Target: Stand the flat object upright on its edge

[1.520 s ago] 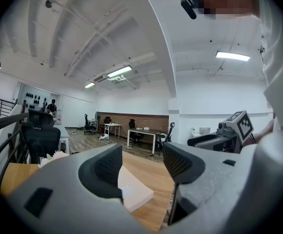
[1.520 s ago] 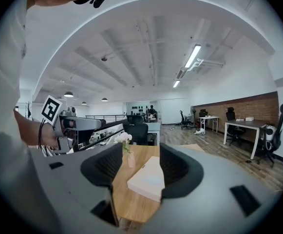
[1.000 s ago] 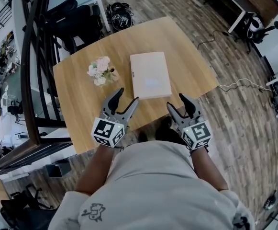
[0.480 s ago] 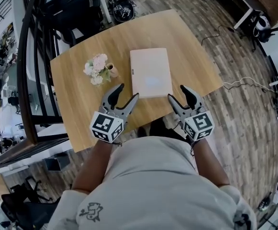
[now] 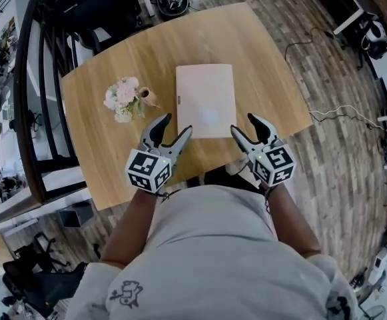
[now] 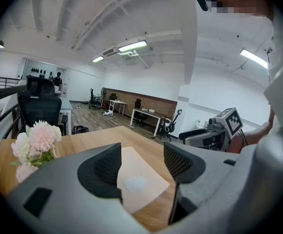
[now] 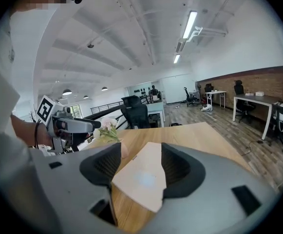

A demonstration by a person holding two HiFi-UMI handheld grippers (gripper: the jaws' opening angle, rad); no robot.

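Pale beige, the flat object (image 5: 205, 102) lies face-down-flat on the wooden table (image 5: 100, 172), near the flowers (image 5: 122, 99) and just beyond both of your grippers. Nothing is done yet: you have neither gripped nor tipped it, so the whole raise onto its edge is left. Your left gripper (image 5: 176, 124) stands wide and empty. Your right gripper (image 5: 244, 123) has just been opening its jaws, with nothing between its pads. No writing is readable; a small mark on the object's edge is too tiny.

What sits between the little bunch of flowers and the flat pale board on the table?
Nothing: the head view shows only bare wooden table between the flowers and the board, which lie apart.
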